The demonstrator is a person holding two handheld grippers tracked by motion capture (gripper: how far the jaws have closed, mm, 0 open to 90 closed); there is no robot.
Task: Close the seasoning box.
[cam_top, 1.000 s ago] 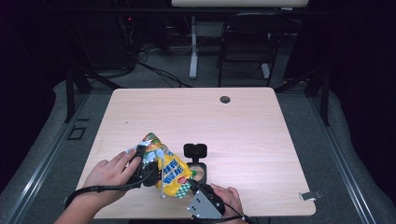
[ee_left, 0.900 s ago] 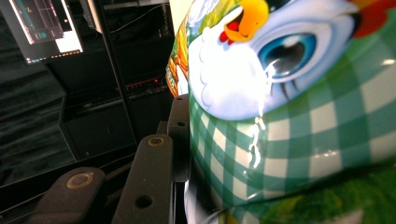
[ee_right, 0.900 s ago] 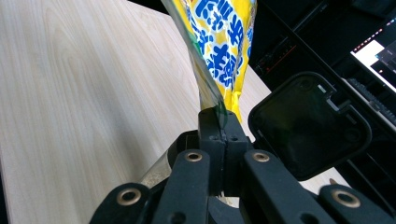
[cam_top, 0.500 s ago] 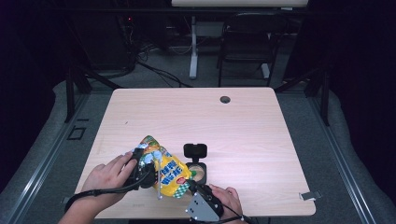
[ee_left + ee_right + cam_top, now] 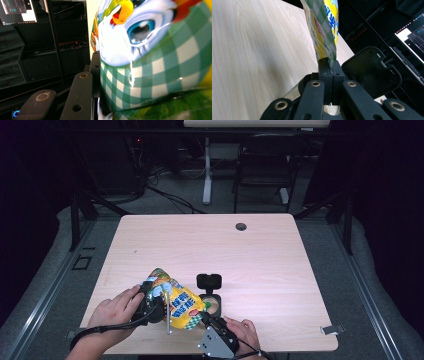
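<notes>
Bag [image 5: 184, 306] is what I have in hand: a yellow and green-checked snack pouch, held up off the tabletop [image 5: 260, 250] near its front edge, left of the middle, and stretched between both claws. My left claw [image 5: 152, 296] is clamped on the bag's upper left part; in the left gripper view the printed film [image 5: 155, 62] lies flat against the inner face of the one jaw I can see, the other jaw is hidden behind the bag. My right claw [image 5: 204, 317] is closed tight on the lower right edge, and the right gripper view has a thin strip of the bag [image 5: 325, 32] pinched between the two jaws with no gap left. Just beside the bag, to its right, a small round jar [image 5: 212, 303] stands open on the tabletop, its black flip lid [image 5: 209, 281] tipped back toward the far edge. I judge this to be the step of getting the bag open or lining it up over the jar, with the pouring not yet begun. The next move, as I read it, calls for a firm hold on both sides while I pull or tilt, keeping the mouth of the bag above the jar and not knocking it over. I cannot tell whether the bag's seal is torn yet.
</notes>
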